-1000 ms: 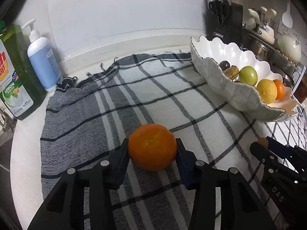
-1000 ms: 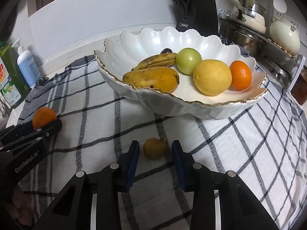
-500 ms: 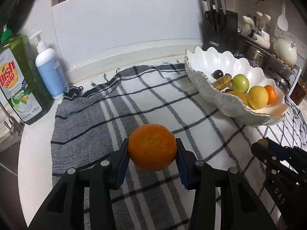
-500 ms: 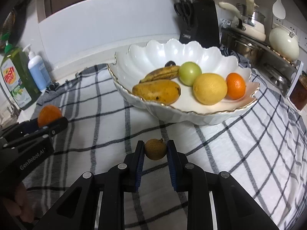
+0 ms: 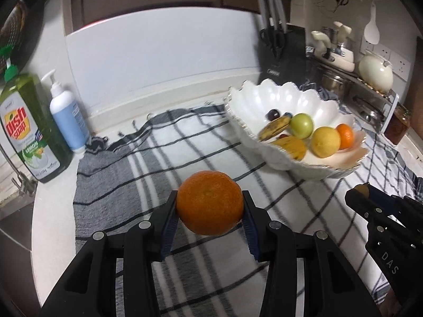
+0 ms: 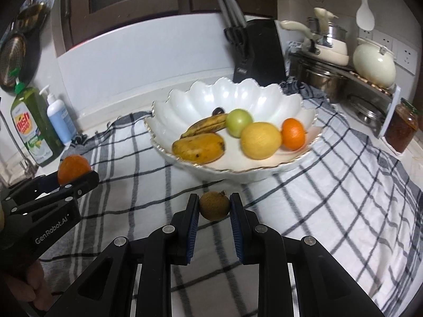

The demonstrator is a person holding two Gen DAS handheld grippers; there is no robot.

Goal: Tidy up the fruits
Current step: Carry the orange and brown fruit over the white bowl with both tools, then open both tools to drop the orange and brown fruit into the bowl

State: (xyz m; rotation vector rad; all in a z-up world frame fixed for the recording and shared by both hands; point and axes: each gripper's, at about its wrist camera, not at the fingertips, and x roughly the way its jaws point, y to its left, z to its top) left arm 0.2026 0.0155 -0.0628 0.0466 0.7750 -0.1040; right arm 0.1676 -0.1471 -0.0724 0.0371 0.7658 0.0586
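My left gripper (image 5: 210,212) is shut on a large orange (image 5: 209,202) and holds it above the checked cloth. It also shows in the right wrist view (image 6: 74,167). My right gripper (image 6: 214,207) is shut on a small brown fruit (image 6: 214,205), lifted above the cloth just in front of the white scalloped bowl (image 6: 264,100). The bowl (image 5: 277,100) holds a banana, a mango, a green fruit, a lemon (image 6: 260,140), a small orange (image 6: 293,134) and a dark grape.
A green dish soap bottle (image 5: 26,129) and a blue pump bottle (image 5: 67,117) stand at the left. A black knife block (image 6: 257,50), pots and a kettle on a rack (image 6: 370,79) and a jar (image 6: 401,128) stand behind and right of the bowl.
The right gripper closed on the small brown fruit and lifted it. Both grippers rose and pulled back from the cloth, the left still holding the orange.
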